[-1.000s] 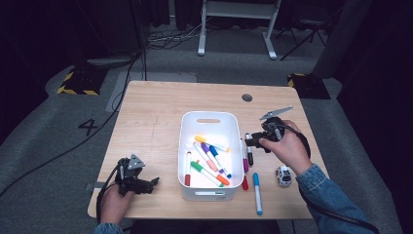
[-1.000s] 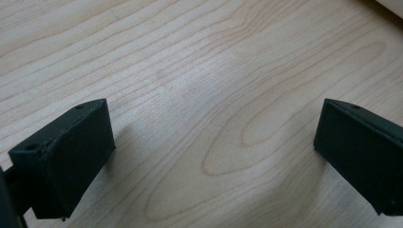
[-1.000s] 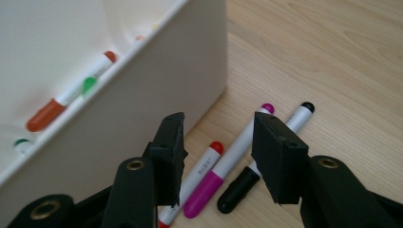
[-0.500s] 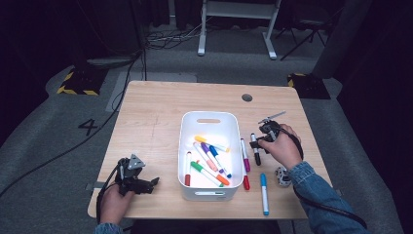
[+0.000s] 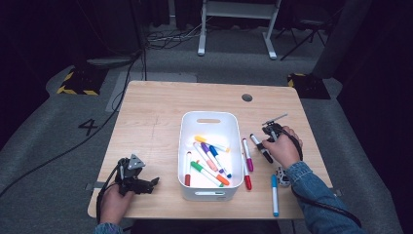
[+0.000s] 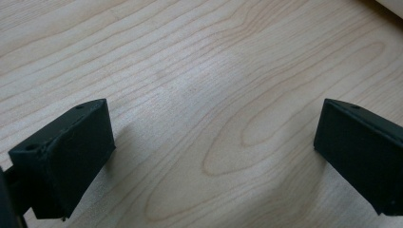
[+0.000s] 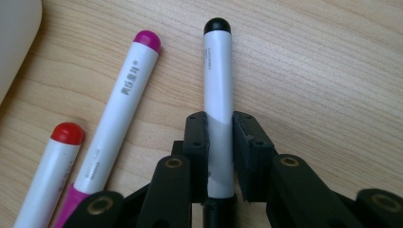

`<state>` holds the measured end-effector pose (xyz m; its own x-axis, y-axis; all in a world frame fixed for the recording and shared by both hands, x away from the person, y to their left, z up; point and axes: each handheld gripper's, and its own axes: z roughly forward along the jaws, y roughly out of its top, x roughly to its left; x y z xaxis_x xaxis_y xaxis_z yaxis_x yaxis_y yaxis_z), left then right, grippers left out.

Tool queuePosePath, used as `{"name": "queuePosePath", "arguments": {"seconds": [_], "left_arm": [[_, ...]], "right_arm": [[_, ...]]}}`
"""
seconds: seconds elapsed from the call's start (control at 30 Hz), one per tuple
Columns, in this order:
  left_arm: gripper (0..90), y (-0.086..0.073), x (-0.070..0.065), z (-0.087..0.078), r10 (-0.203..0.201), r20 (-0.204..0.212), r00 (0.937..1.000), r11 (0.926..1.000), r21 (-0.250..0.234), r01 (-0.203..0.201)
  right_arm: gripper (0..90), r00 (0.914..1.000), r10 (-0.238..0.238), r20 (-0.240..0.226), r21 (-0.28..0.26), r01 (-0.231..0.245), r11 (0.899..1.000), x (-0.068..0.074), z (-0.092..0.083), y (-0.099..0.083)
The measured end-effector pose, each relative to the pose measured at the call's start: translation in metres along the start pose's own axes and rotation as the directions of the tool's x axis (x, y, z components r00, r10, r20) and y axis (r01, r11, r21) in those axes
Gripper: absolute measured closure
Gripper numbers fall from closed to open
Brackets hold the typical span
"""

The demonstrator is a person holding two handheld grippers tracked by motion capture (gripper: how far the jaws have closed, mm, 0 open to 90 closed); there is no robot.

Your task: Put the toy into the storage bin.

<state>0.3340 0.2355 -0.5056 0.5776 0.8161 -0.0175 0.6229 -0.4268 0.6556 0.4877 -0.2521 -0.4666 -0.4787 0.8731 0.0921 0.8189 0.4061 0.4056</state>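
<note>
Nearest the person's edge of the pale wooden table (image 5: 156, 126), the left gripper (image 5: 146, 184) rests low over bare wood, its two black jaws spread wide with nothing between them. Off to the right a blue-capped white marker (image 5: 274, 195) lies alone. Further in, the right gripper (image 7: 219, 142) has just been closing its jaws and now pinches the black-capped white marker (image 7: 217, 95) by its barrel, the pen lying flat on the table, right of the white plastic bin (image 5: 210, 119). Just beside it lie a magenta-capped white marker (image 7: 121, 99) and a red-capped white marker (image 7: 52, 166), both along the bin's right wall. Inside the bin sit several more coloured markers (image 5: 207, 161).
</note>
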Motion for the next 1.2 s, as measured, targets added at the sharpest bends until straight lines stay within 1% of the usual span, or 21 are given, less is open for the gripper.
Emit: {"name": "queuePosePath", "arguments": {"seconds": [0.2, 0.43, 0.5, 0.53, 0.63, 0.67, 0.7, 0.73, 0.8, 0.87, 0.93, 0.97, 1.07, 1.2], "left_arm": [[0.0, 0.0, 0.0, 0.0, 0.0, -0.001, 1.0, 1.0, 0.0, 0.0], [0.0, 0.0, 0.0, 0.0, -0.002, 0.0, 1.0, 1.0, 0.002, 0.002], [0.0, 0.0, 0.0, 0.0, -0.002, 0.0, 1.0, 1.0, 0.002, 0.002], [0.0, 0.0, 0.0, 0.0, 0.0, -0.003, 1.0, 1.0, 0.0, 0.0], [0.0, 0.0, 0.0, 0.0, 0.0, 0.001, 1.0, 1.0, 0.0, 0.0], [0.0, 0.0, 0.0, 0.0, 0.0, -0.002, 1.0, 1.0, 0.0, 0.0], [0.0, 0.0, 0.0, 0.0, -0.005, 0.004, 1.0, 1.0, 0.003, 0.005], [0.0, 0.0, 0.0, 0.0, -0.001, -0.003, 1.0, 1.0, -0.001, 0.001], [0.0, 0.0, 0.0, 0.0, -0.003, 0.004, 1.0, 1.0, 0.003, 0.003], [0.0, 0.0, 0.0, 0.0, -0.005, 0.004, 1.0, 1.0, 0.002, 0.005], [0.0, 0.0, 0.0, 0.0, -0.005, 0.003, 1.0, 1.0, 0.0, 0.005], [0.0, 0.0, 0.0, 0.0, -0.005, 0.0, 1.0, 1.0, -0.001, 0.005], [0.0, 0.0, 0.0, 0.001, -0.005, 0.002, 1.0, 1.0, -0.002, 0.005], [0.0, 0.001, -0.001, 0.001, -0.005, 0.002, 1.0, 1.0, -0.002, 0.005]], "right_arm": [[76.9, 0.9999, 0.01, -0.001, -0.003, -0.01, 1.0, 0.0, 0.0, 0.0], [77.0, 0.9999, 0.004, -0.011, -0.027, -0.005, 1.0, -0.001, -0.005, -0.001], [77.0, 0.9998, 0.009, -0.016, -0.036, -0.009, 0.999, -0.001, -0.01, -0.001], [77.0, 0.9999, 0.003, -0.016, -0.038, -0.003, 0.999, -0.001, -0.011, -0.001], [77.0, 0.9996, 0.015, -0.022, -0.054, -0.016, 0.998, -0.001, -0.019, -0.001], [77.0, 0.9996, 0.009, -0.025, -0.067, -0.011, 0.998, -0.001, -0.022, -0.001], [77.0, 0.9996, 0.007, -0.026, -0.073, -0.008, 0.997, -0.001, -0.027, -0.002], [77.0, 0.9995, 0.002, -0.032, -0.082, -0.005, 0.997, 0.0, -0.031, -0.002], [76.9, 0.9991, -0.003, -0.042, -0.095, -0.001, 0.995, 0.003, -0.038, -0.002], [76.9, 0.9986, -0.023, -0.047, -0.108, 0.018, 0.994, 0.007, -0.046, -0.002], [77.0, 0.9979, -0.034, -0.056, -0.121, 0.027, 0.992, 0.012, -0.053, -0.002], [76.9, 0.997, -0.048, -0.061, -0.128, 0.04, 0.991, 0.014, -0.057, -0.002], [77.0, 0.9941, -0.071, -0.082, -0.155, 0.058, 0.986, 0.024, -0.069, -0.001], [76.9, 0.988, -0.11, -0.109, -0.185, 0.089, 0.979, 0.036, -0.085, 0.0]]}}
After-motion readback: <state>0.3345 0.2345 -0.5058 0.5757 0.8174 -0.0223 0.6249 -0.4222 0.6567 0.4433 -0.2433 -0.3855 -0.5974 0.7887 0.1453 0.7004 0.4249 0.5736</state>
